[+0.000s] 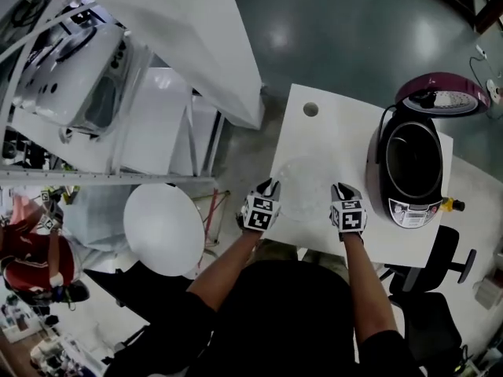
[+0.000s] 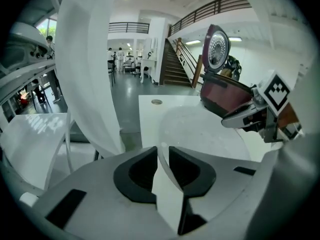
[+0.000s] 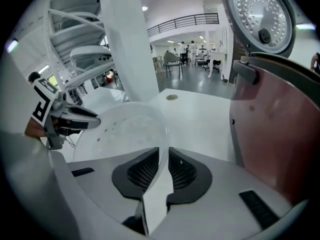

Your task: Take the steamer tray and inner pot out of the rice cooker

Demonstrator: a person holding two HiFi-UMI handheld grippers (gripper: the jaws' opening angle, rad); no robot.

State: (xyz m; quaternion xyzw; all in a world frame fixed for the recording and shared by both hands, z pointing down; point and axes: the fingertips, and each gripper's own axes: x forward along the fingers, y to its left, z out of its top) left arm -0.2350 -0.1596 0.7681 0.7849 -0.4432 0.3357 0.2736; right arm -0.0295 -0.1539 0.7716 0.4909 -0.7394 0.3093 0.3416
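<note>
Steamer tray [image 1: 302, 183] is out of the rice cooker [image 1: 414, 181]. It's a clear, perforated dish held between both grippers, low over the white bench [image 1: 334, 128] and just left of the cooker. Can't tell from the head view whether it's touching the bench.

Left gripper [image 1: 271, 185] is on the tray's left rim. In the left gripper view [image 2: 163, 151] the thin rim runs between the jaws, with bench showing in the gap beside it, so the jaws are slack around the rim and not pinching it.

Right gripper [image 1: 339, 187] is on the right rim. In the right gripper view [image 3: 164, 154] the jaws are clenched on the rim and the tray bowl [image 3: 127, 126] spreads out ahead of them.

Each gripper shows up in the other's view across the tray: the right one at [image 2: 257, 116] and the left one at [image 3: 62, 116].

The cooker sits on the right end of the bench with its lid [image 1: 442, 94] fully up. The dark inner pot [image 1: 413, 157] is still seated inside, untouched. The maroon cooker body [image 3: 280, 129] is just beside the right gripper.

The bench has a round cable hole [image 1: 310, 109] at its far left corner. There's a black office chair [image 1: 440, 305] off the near right corner.
</note>
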